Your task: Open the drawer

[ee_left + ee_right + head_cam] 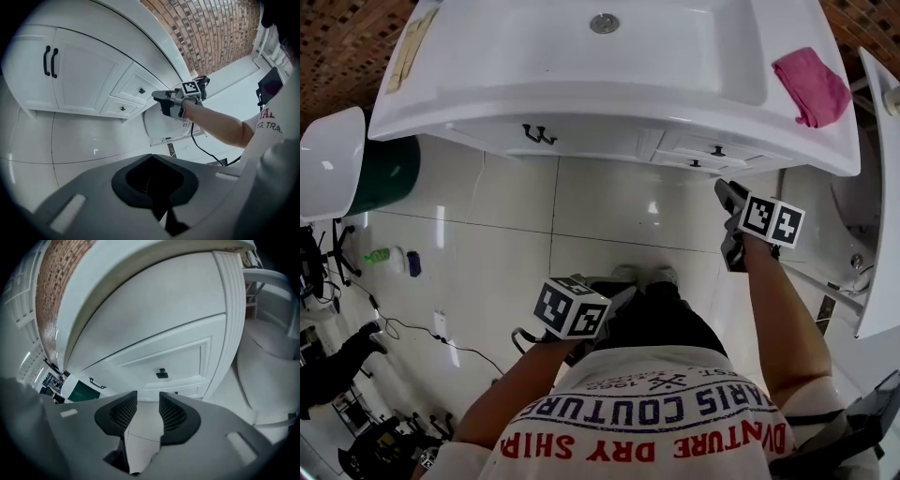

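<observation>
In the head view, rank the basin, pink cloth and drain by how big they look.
Basin, largest by far.
Pink cloth.
Drain, smallest.
All lie at similar distance, so the order holds.

cloth (pixel 811 86) lies on countertop (pixel 487 84), drawers (pixel 712 150) below it.

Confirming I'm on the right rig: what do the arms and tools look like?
The left tool and right tool are grey with dark ribbed pads; each carries a black-and-white marker cube. A black cable trails from the right one. White T-shirt, red and navy lettering.
</observation>
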The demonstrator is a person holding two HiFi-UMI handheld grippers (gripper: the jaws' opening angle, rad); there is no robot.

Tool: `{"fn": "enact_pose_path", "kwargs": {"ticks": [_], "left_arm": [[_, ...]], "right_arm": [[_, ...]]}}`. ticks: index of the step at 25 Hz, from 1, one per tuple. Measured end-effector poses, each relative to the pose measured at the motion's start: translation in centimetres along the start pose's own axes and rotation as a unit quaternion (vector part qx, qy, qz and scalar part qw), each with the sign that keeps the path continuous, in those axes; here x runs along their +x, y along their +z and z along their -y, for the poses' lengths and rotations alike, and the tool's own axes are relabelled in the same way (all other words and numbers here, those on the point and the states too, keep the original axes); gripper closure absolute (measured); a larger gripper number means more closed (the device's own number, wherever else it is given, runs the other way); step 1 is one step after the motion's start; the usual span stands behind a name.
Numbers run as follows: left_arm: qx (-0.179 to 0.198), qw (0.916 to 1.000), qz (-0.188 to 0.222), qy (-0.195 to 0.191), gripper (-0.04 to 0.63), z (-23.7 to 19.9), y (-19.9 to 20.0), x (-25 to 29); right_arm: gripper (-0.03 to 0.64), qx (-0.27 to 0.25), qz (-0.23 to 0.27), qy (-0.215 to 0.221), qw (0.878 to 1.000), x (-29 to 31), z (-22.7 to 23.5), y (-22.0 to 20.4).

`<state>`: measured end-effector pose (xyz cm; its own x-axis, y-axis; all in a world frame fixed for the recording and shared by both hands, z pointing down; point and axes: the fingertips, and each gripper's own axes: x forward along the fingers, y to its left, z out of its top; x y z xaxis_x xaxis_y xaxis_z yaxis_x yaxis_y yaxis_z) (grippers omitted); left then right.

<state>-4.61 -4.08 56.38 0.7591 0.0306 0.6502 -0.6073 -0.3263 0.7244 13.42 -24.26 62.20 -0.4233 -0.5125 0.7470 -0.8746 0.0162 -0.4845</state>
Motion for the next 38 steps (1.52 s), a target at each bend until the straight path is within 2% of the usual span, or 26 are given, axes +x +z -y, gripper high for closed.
{"fn": "enact_pose_path", "kwargs": {"ticks": [2, 4, 10, 14, 16, 20, 27, 32, 38], "left_arm": [[-0.003, 1.0, 0.0, 0.0, 0.607, -0.4, 0.4, 0.2], [-0.006, 1.0, -0.001, -0.003, 0.607, -0.5, 0.6, 0.6], [-0.001, 0.9998, -0.021, -0.003, 0.607, -1.1, 0.0, 1.2], [-0.009, 0.9996, -0.025, 0.004, 0.607, -2.3, -0.3, 1.0], [-0.014, 0.9997, -0.022, 0.005, 0.607, -2.9, -0.1, 1.2], [-0.023, 0.9997, -0.009, 0.003, 0.607, -3.4, 0.7, 1.6], [-0.004, 1.0, -0.001, 0.007, 0.607, -3.3, 3.2, 1.5], [0.012, 0.9999, -0.004, 0.008, 0.607, -3.3, 5.3, 1.4], [0.024, 0.9996, 0.012, 0.006, 0.607, -2.5, 7.3, 0.6]], "right_arm": [[0.449, 0.007, 0.001, -0.007, 1.0, 1.5, 0.7, 0.3], [0.396, 0.003, 0.0, -0.022, 1.0, 2.8, 1.6, 0.7], [0.39, -0.012, 0.013, -0.067, 0.998, 5.3, 3.3, 2.5], [0.403, 0.003, 0.018, -0.082, 0.996, 6.5, 4.0, 2.8], [0.404, -0.002, 0.016, -0.084, 0.996, 7.2, 4.0, 3.0], [0.447, -0.019, 0.014, -0.102, 0.994, 7.7, 4.1, 3.1], [0.48, -0.021, 0.005, -0.111, 0.994, 7.9, 4.3, 3.3], [0.482, -0.02, 0.004, -0.111, 0.994, 8.0, 4.3, 3.3], [0.485, -0.023, 0.007, -0.112, 0.993, 7.9, 4.3, 3.2]]}}
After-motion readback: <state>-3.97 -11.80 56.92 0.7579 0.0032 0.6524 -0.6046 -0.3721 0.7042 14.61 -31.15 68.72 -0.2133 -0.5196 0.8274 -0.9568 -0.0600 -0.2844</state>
